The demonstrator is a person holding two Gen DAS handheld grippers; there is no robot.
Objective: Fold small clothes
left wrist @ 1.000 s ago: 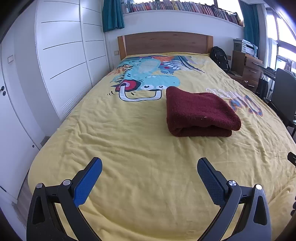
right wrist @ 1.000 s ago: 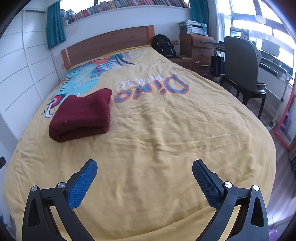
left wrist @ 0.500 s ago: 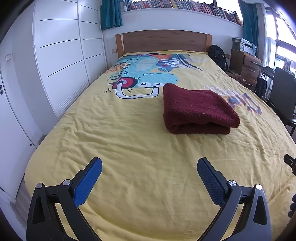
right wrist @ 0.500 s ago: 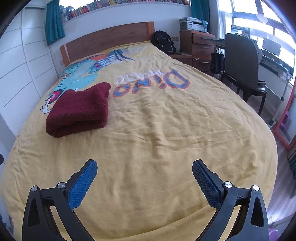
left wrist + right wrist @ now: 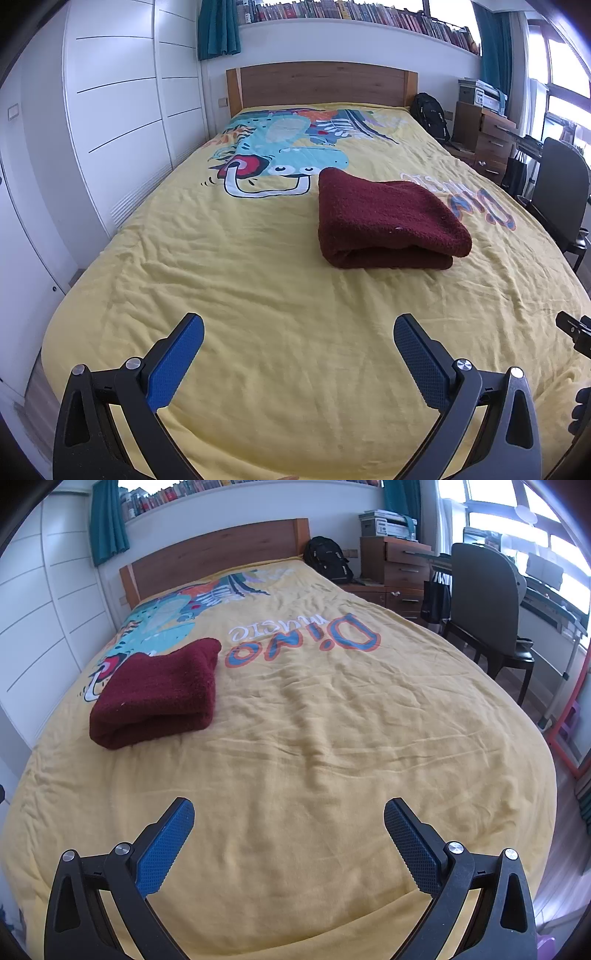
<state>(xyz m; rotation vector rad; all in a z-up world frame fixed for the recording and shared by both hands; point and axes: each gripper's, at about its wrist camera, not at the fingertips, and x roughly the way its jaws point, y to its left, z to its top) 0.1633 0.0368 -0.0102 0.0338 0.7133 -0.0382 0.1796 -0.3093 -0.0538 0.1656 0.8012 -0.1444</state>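
Note:
A dark red fleecy garment (image 5: 384,218) lies folded in a thick rectangle on the yellow dinosaur bedspread (image 5: 258,295). It also shows in the right wrist view (image 5: 159,694), at the left. My left gripper (image 5: 298,332) is open and empty above the foot of the bed, well short of the garment. My right gripper (image 5: 289,814) is open and empty too, to the right of the garment. A black part of the right gripper shows at the right edge of the left wrist view (image 5: 576,332).
White wardrobe doors (image 5: 110,122) run along the bed's left side. A wooden headboard (image 5: 321,85) stands at the far end. A backpack (image 5: 328,559), a drawer unit (image 5: 399,568), a dark chair (image 5: 487,605) and a desk stand at the right.
Both grippers have drawn back and risen a little from the bed, so the folded garment looks farther off. The garment has not moved. Both jaws stay open.

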